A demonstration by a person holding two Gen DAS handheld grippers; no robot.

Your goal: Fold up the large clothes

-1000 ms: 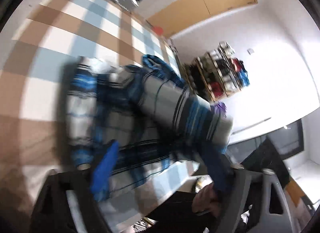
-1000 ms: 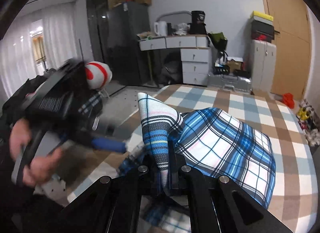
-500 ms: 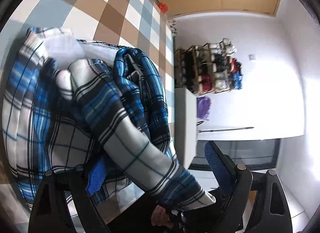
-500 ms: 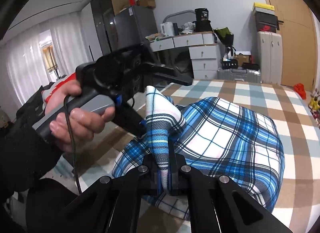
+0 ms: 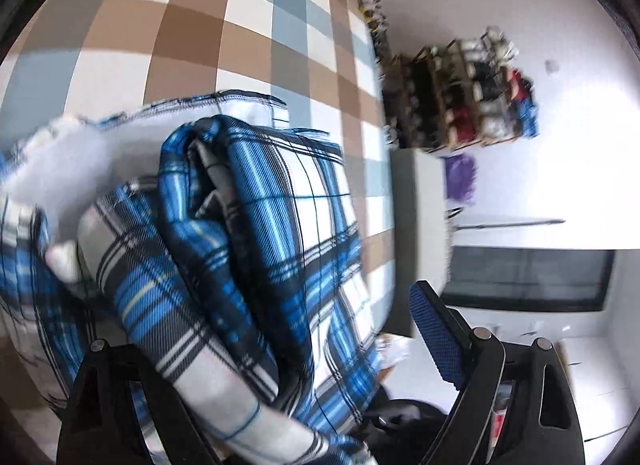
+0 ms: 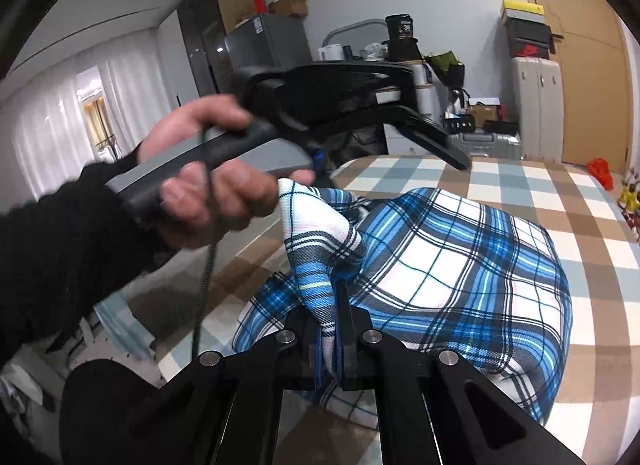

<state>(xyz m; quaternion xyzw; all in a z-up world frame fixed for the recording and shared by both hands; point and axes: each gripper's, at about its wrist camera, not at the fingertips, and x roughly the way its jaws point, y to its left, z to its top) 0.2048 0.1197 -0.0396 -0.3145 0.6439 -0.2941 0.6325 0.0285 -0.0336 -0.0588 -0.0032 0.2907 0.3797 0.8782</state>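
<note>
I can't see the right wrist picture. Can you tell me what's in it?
The right gripper is shut, pinching a raised corner of a blue plaid garment lying on a checkered surface. A hand holds the left gripper open above it.

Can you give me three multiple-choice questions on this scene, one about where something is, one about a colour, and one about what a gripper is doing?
1. Where does the plaid garment lie?
A. On a bed with a checked cover
B. On the floor
C. Over a chair

2. What is the garment's main colour besides white and black?
A. Red
B. Blue
C. Green

3. What is the right gripper doing?
A. Hanging open over the bed
B. Shut on a raised fold of the garment
C. Holding a cable

Answers:
1. A, the garment rests on the brown, grey and white checked cover.
2. B, blue stripes run all through the plaid.
3. B, its fingers are pinched together with a peak of cloth pulled up between them, while the left gripper stands open above.
</note>
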